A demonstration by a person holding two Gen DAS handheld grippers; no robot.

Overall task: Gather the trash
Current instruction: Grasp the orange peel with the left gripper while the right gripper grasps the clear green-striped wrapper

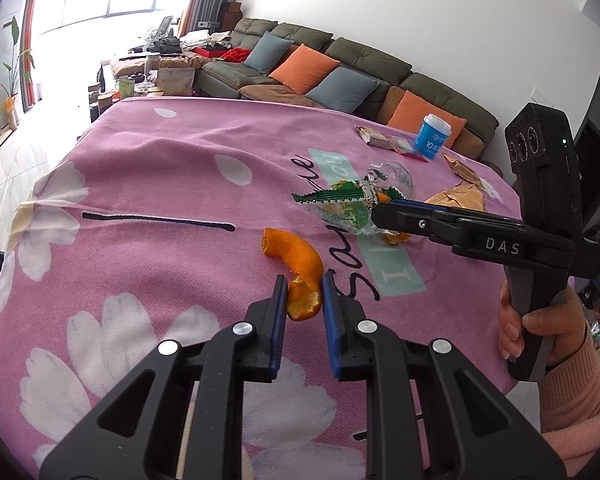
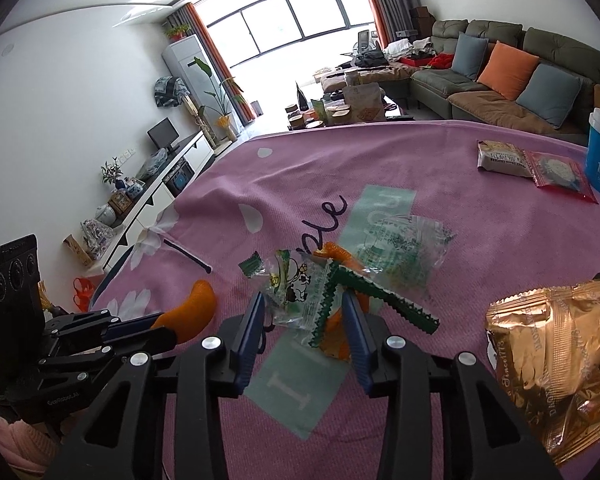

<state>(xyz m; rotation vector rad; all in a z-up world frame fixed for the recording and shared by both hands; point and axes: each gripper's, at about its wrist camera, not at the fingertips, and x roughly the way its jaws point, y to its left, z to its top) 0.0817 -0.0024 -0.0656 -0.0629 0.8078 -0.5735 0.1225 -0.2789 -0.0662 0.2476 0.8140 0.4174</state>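
The left gripper [image 1: 304,296] has its jaws clamped on the orange peel [image 1: 296,268] lying on the desk [image 1: 160,168]. Just beyond the peel, the right gripper [image 2: 304,316] holds its jaws apart around the wrappers [image 2: 300,292].

peel [image 1: 296,264] left of wrappers [image 1: 340,200], cup [image 1: 434,136] behind

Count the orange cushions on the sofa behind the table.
2 for sure: one between the grey-blue cushions, one behind the blue cup. That far one is partly hidden, and more could be too.
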